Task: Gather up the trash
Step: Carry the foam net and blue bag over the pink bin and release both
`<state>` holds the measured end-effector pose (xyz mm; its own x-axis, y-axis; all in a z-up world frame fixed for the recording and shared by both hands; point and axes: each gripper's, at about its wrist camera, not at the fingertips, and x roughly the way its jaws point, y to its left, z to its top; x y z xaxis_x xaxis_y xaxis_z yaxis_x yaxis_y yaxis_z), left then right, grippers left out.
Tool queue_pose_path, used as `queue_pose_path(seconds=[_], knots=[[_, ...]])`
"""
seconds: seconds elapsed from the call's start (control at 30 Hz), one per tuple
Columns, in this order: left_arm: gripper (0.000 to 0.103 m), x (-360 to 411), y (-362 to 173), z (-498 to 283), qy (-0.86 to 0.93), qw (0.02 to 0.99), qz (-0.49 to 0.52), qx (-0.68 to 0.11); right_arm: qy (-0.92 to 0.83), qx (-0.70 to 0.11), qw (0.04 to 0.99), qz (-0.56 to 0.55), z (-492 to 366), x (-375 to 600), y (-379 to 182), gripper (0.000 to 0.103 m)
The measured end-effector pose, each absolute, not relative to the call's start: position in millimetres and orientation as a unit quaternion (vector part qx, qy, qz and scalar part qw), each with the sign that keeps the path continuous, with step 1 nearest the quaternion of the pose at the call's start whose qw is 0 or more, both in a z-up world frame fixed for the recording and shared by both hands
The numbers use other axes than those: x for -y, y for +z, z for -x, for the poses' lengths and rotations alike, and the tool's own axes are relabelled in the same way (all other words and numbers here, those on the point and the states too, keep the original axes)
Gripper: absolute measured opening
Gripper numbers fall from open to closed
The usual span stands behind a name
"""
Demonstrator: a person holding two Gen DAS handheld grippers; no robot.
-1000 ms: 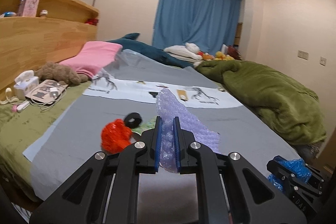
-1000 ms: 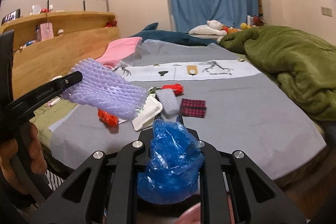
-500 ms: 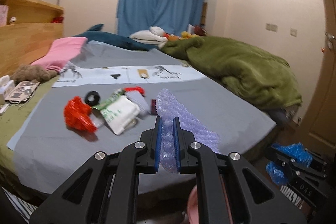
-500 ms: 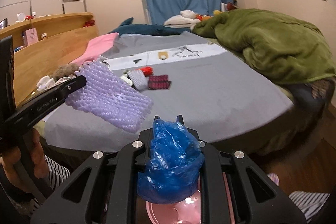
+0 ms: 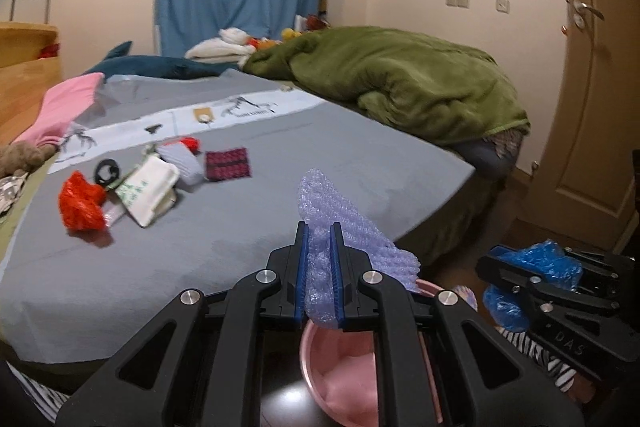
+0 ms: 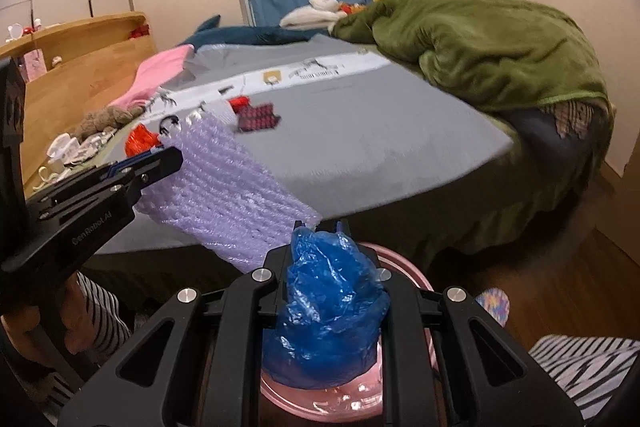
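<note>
Two closed grippers over pink bin (image 5: 340,379) — left gripper (image 5: 319,239) pinches purple foam netting (image 5: 340,227), right gripper (image 6: 320,227) blue bag (image 6: 328,299).

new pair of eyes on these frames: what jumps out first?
Both grippers are loaded: the left gripper clamps a purple foam net sleeve, the right gripper a crumpled blue plastic bag, both above a pink bin on the floor. Behind them, more litter lies on the grey bedsheet, notably a red crumpled wrapper.

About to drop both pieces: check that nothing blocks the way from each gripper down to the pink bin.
Nothing visible does. The foam net and blue bag hang right over the open pink bin, with only air below them.
</note>
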<state>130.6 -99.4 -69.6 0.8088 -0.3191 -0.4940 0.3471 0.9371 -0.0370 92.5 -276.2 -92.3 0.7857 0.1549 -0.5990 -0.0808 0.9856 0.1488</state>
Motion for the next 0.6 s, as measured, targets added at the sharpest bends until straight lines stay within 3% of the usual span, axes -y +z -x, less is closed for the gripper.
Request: queue_pose_path(seconds=[0.6], knots=[[0.011,140,-134,-148,-0.238,0.904,-0.064,-0.349,0.047,-0.409,0.907,-0.087,-107,302,-159,0.019]])
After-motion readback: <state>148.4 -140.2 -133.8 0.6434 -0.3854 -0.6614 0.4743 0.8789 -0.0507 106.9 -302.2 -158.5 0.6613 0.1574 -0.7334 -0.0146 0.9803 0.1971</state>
